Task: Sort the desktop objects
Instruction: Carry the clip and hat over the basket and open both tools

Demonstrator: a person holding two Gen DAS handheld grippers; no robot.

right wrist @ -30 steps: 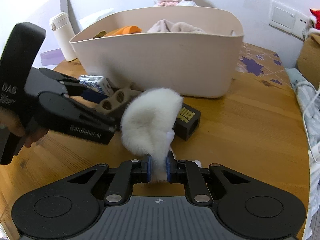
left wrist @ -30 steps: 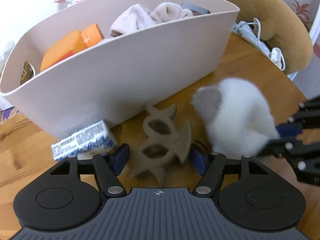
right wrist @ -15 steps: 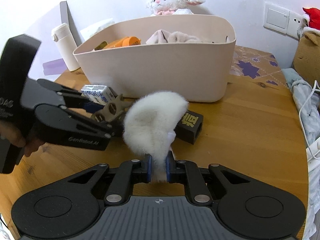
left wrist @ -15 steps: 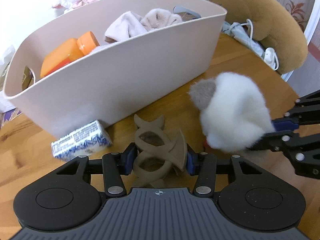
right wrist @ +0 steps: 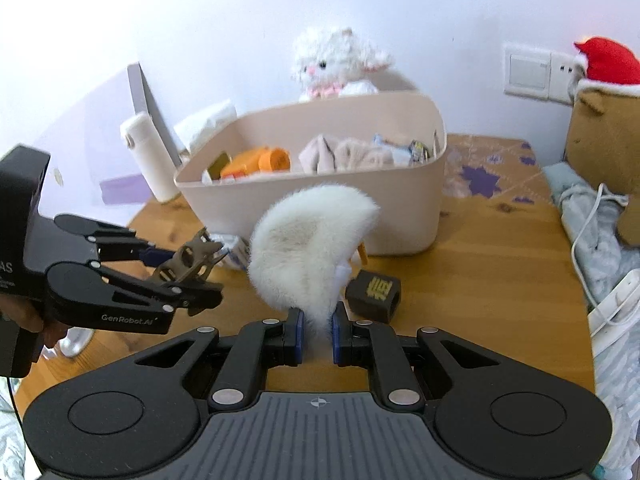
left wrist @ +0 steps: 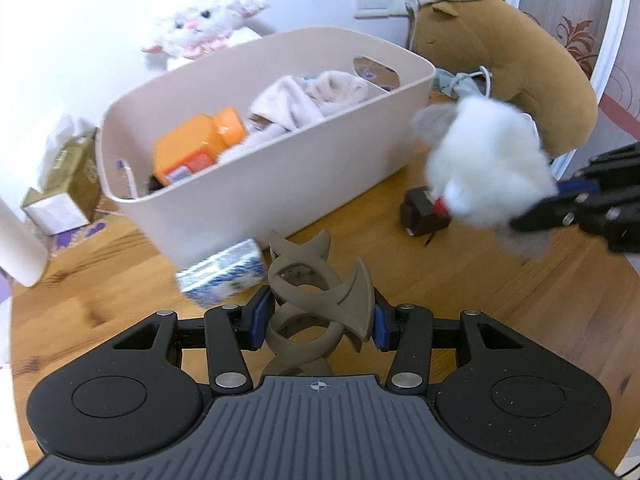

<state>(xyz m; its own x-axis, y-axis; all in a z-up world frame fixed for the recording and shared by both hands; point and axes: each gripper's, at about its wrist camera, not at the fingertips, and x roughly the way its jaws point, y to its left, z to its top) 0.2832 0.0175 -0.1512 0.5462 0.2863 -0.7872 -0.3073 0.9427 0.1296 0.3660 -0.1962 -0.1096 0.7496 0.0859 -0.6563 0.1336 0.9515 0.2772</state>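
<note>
Both grippers have risen: left gripper [left wrist: 318, 322] clamps the brown hair claw [left wrist: 316, 300], right gripper [right wrist: 316, 336] pinches the white fur piece [right wrist: 308, 248]. Carry both over the beige bin's [right wrist: 400, 216] rim ahead of the fingers before releasing.

Left gripper [left wrist: 318, 322] is held level, its blue-padded fingers [left wrist: 262, 316] closed onto a brown hair claw clip [left wrist: 316, 296]. Right gripper [right wrist: 316, 334], beside it and to its right, pinches a white furry plush [right wrist: 308, 248] between nearly closed fingers [right wrist: 296, 334].
</note>
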